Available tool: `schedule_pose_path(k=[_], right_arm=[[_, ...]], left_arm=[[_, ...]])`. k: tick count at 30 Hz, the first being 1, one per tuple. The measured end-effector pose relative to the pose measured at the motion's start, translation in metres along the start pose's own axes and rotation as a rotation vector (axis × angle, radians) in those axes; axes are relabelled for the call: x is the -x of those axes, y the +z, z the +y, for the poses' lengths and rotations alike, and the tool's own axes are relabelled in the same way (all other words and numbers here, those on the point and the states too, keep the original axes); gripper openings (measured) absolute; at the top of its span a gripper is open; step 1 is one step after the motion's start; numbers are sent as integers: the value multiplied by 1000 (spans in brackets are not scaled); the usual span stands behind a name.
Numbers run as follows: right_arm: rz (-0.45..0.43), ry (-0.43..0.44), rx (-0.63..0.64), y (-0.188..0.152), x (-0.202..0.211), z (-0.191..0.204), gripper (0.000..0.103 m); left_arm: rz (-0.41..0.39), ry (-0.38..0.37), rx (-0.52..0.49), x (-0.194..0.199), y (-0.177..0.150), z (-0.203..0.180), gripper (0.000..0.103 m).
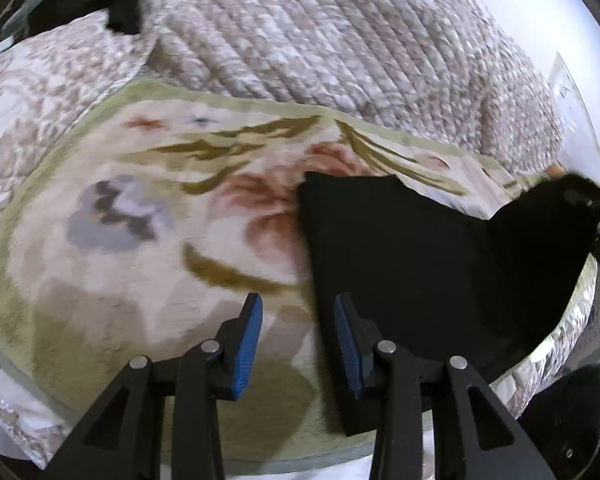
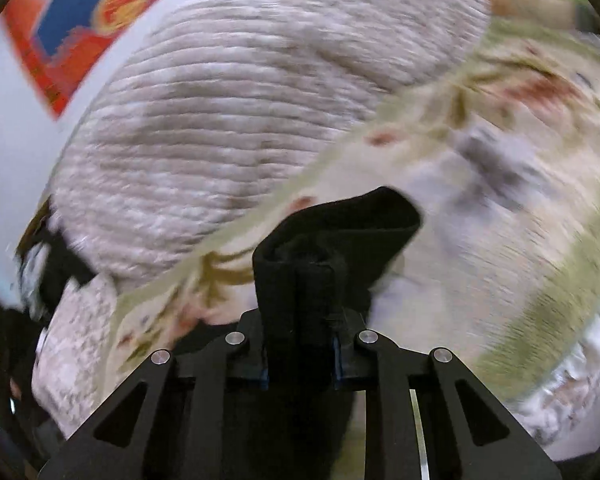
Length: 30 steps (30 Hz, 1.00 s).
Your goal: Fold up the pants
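Observation:
Black pants [image 1: 412, 256] lie on a floral blanket [image 1: 140, 208] in the left wrist view, and their far right end is lifted off the bed. My left gripper [image 1: 298, 300] hovers open over the pants' left edge. Its right finger is above the black cloth, its left finger is above the blanket, and nothing is between the blue pads [image 1: 247, 344]. In the right wrist view my right gripper [image 2: 302, 300] is shut on a bunched fold of the pants [image 2: 340, 232]. The fold stands up in front of the jaws and hides the fingertips.
A quilted beige cover [image 1: 320, 40] is heaped behind the floral blanket. Another dark garment [image 1: 120, 12] lies at the far left of the bed. A red and blue picture [image 2: 80, 12] hangs on the white wall. The bed's edge runs along the lower right.

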State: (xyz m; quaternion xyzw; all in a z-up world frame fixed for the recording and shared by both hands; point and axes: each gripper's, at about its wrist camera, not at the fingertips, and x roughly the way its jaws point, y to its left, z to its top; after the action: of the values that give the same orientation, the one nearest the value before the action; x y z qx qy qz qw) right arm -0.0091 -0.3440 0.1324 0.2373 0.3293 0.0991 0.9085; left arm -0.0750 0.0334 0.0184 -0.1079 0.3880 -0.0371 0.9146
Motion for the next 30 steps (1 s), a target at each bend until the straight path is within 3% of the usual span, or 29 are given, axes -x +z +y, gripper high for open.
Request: schedule_pose_path(k=[5,9,12,20,25,27,28,30], right_arm=[[93,150,199,-28,-18,76,21],[274,238,325,-83,-56,110,21],[401,225,436,-132,-86,123,21],[335,229,503,-131,-66,138,21],[390,233,533,-158,-87,138,23],[364,246,539,-158,-82,139,29],[368,263,530,-156,-79,140,38],[382,276,527,-155,-74,143,43]], left_arm=[[-17,29,55,8,1,24,40],[-28,47,98,13,2,41,40],[-23,43,95,12,0,42,40],[-35,28,105,16,2,45,40],[-50,26,104,20,2,47,40],[-57,27,110,23,2,49,40],[-59,29,111,23,1,50,40],[-61,30,115,24,2,52,40]])
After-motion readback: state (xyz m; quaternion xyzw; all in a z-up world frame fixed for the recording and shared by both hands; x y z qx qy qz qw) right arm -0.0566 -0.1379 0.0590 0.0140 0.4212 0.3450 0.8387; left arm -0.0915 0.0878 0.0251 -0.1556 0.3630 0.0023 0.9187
